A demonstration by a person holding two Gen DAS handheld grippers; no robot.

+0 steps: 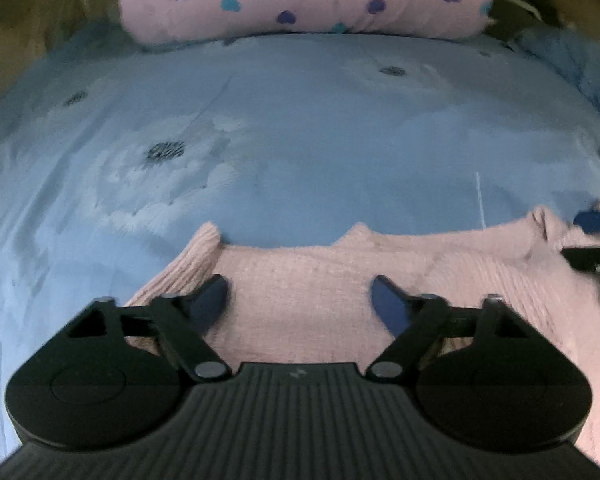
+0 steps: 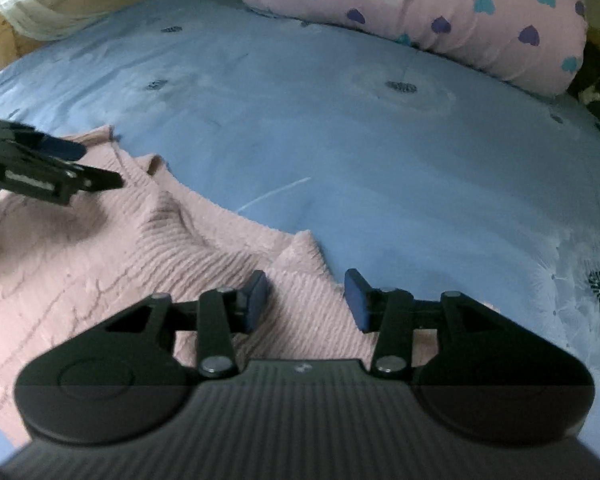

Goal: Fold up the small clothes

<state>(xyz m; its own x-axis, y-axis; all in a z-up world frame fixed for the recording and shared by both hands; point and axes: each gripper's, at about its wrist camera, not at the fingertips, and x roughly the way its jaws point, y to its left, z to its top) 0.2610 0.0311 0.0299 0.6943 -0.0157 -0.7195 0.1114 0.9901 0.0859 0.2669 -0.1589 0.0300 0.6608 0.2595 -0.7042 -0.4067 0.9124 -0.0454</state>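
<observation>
Pink ribbed knit garment (image 1: 300, 280) lies spread on blue flowered bedsheet (image 1: 300, 140), near edge of bed. Left tongs (image 1: 300, 300) over garment, gaping, nothing between pads. Right tongs (image 2: 306, 300) parted above garment's pointed hem corner, not pinching it. Pink heart-print pillow (image 2: 440, 16) at far end, well apart.

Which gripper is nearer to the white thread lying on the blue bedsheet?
Right. The right gripper hangs open over the pink knit garment's far edge, just short of the white thread. The left gripper, also open, sits over the garment's opposite end, farther away.
</observation>
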